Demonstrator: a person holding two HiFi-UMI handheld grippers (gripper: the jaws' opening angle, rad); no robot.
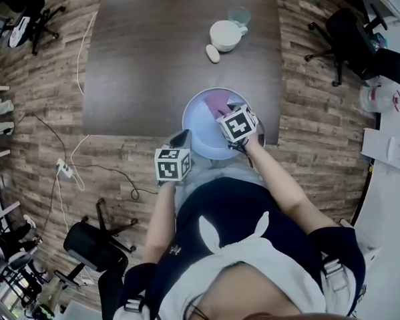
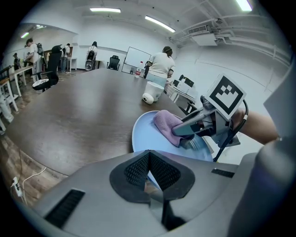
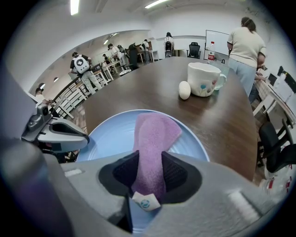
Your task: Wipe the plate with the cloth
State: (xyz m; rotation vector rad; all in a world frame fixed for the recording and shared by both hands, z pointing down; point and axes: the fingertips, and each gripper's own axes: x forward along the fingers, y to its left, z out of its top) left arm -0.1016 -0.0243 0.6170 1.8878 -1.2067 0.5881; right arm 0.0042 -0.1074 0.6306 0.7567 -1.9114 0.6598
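Right hand-held gripper [image 3: 147,173] clamps the cloth [image 3: 155,134] lying on the plate [image 3: 111,134]. Left hand-held gripper [image 2: 149,166] pinches the plate's rim. Best to press flat, sweep slowly and keep the rim steady.

Grey left hand-held gripper [image 2: 148,162] and right hand-held gripper [image 3: 147,173], black mesh pads [image 2: 136,169], marker cubes [image 1: 172,164], navy-and-white top [image 1: 230,218]

White mug [image 1: 226,35], egg-shaped thing [image 1: 212,53] near; dark table [image 1: 138,66].
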